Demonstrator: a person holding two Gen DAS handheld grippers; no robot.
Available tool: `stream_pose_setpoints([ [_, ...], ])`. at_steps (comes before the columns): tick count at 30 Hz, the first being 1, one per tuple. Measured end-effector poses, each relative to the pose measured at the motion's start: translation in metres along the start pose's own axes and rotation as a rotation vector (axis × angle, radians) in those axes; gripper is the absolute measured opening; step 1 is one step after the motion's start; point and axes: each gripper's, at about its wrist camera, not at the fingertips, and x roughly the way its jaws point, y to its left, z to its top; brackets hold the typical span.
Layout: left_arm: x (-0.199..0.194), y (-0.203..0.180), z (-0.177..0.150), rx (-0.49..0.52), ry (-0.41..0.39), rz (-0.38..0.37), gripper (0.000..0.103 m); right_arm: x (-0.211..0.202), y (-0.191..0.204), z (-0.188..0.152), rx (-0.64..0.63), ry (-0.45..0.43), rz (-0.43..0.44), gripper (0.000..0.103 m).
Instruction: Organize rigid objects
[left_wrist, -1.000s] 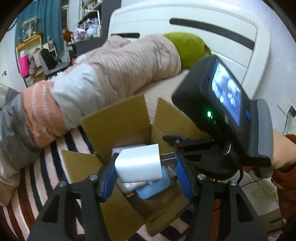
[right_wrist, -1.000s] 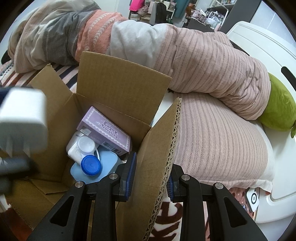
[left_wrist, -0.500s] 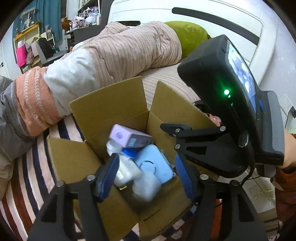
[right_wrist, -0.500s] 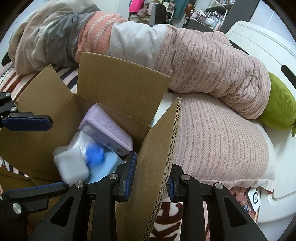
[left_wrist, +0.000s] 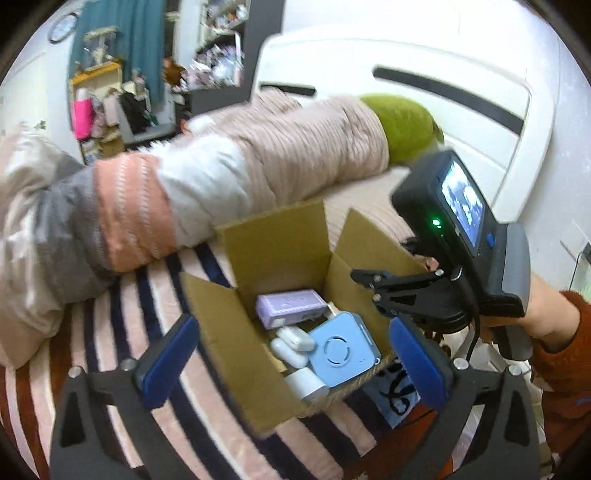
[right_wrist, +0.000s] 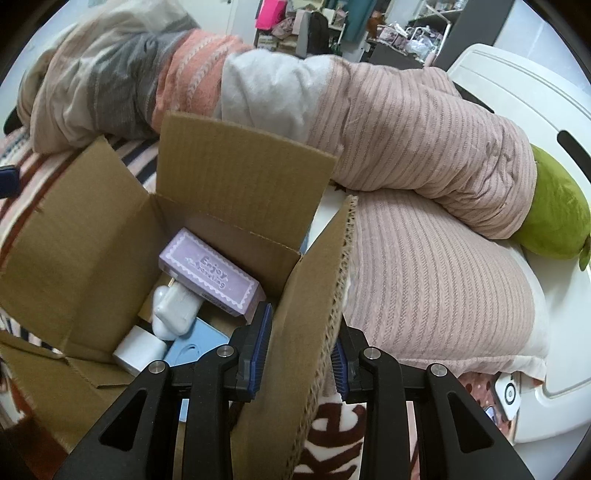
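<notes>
An open cardboard box (left_wrist: 229, 328) (right_wrist: 92, 236) stands on the striped bed. Inside lie a purple carton (left_wrist: 290, 306) (right_wrist: 212, 277), a blue square device (left_wrist: 341, 349) (right_wrist: 192, 349), a white case (left_wrist: 291, 345) (right_wrist: 173, 310) and a white charger (left_wrist: 306, 384) (right_wrist: 138, 349). My left gripper (left_wrist: 291, 362) is open and empty, above and in front of the box. My right gripper (right_wrist: 301, 352) is shut on the box's right flap (right_wrist: 314, 302); it also shows in the left wrist view, at the box's right side (left_wrist: 380, 295).
A rolled pink, grey and orange duvet (left_wrist: 184, 184) (right_wrist: 369, 122) lies behind the box. A green plush (left_wrist: 402, 125) (right_wrist: 554, 221) rests by the white headboard (left_wrist: 461, 74). A phone (right_wrist: 506, 393) lies at the bed's right edge.
My left gripper opened and let the white charger fall into the box, then pulled back and up. My right gripper kept its hold on the flap.
</notes>
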Motion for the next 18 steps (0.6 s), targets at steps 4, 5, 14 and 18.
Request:
stream_pose_setpoints([
  [4, -0.034, 0.014, -0.009, -0.041, -0.063, 0.085, 0.102, -0.023, 0.004, -0.005, 0.005, -0.078, 0.025, 0.062],
  [5, -0.042, 0.017, -0.011, -0.050, -0.077, 0.100, 0.102, -0.031, 0.007, -0.006, -0.002, -0.104, 0.016, 0.065],
  [14, -0.097, 0.052, -0.047, -0.188, -0.163, 0.211, 0.102, -0.125, 0.041, -0.037, 0.036, -0.463, 0.127, 0.103],
  [18, -0.106, 0.064, -0.066, -0.235, -0.158, 0.244, 0.102, -0.138, 0.065, -0.053, 0.017, -0.507, 0.203, 0.103],
])
